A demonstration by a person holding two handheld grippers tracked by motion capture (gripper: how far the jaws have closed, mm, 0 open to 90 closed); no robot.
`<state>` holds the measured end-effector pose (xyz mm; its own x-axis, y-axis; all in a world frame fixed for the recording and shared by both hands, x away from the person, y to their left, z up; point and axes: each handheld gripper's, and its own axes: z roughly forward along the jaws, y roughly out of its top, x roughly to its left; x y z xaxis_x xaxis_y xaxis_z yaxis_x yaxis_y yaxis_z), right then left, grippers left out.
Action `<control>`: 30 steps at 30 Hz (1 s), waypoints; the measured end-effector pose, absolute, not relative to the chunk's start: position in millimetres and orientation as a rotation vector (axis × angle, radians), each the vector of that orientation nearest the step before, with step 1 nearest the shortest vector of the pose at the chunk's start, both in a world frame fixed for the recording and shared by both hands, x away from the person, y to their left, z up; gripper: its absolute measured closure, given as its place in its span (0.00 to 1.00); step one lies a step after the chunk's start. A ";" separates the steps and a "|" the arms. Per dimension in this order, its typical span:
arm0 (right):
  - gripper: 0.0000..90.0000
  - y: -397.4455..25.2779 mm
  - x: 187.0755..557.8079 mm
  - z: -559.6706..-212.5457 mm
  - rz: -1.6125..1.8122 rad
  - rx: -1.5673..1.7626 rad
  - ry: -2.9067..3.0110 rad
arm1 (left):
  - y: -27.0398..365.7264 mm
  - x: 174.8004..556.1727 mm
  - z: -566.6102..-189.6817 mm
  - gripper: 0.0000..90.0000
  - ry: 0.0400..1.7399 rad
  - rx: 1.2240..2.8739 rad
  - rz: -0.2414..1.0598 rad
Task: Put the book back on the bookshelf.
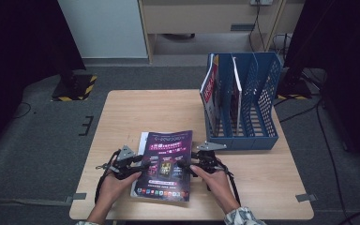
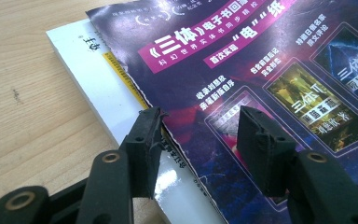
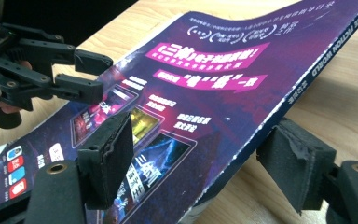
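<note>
Grey carpet is surrounding the desk [image 1: 122, 108], where a purple magazine [image 1: 166, 164] is lying at 6 o'clock on a white booklet [image 2: 98, 79]. Left tool [image 1: 130, 165] is spreading its jaws astride the magazine's torn edge; right tool [image 1: 198, 161] is straddling the lifted spine, jaws apart. Blue file rack [image 1: 262, 93] is standing at 2 o'clock.

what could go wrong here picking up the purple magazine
The left tool straddles the frayed cover edge of the purple magazine, so closing there may tear it or catch only the cover. The right tool has its jaws open around the lifted spine edge; the magazine could slip. The white book underneath might get dragged along.
</note>
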<state>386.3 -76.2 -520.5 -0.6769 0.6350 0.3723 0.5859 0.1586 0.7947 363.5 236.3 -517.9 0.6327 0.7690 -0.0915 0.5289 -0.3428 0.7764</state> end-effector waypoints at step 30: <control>0.35 -61.2 402.3 -491.7 1.499 1.197 2.415 | 235.5 361.7 -520.3 0.53 1.014 2.008 0.378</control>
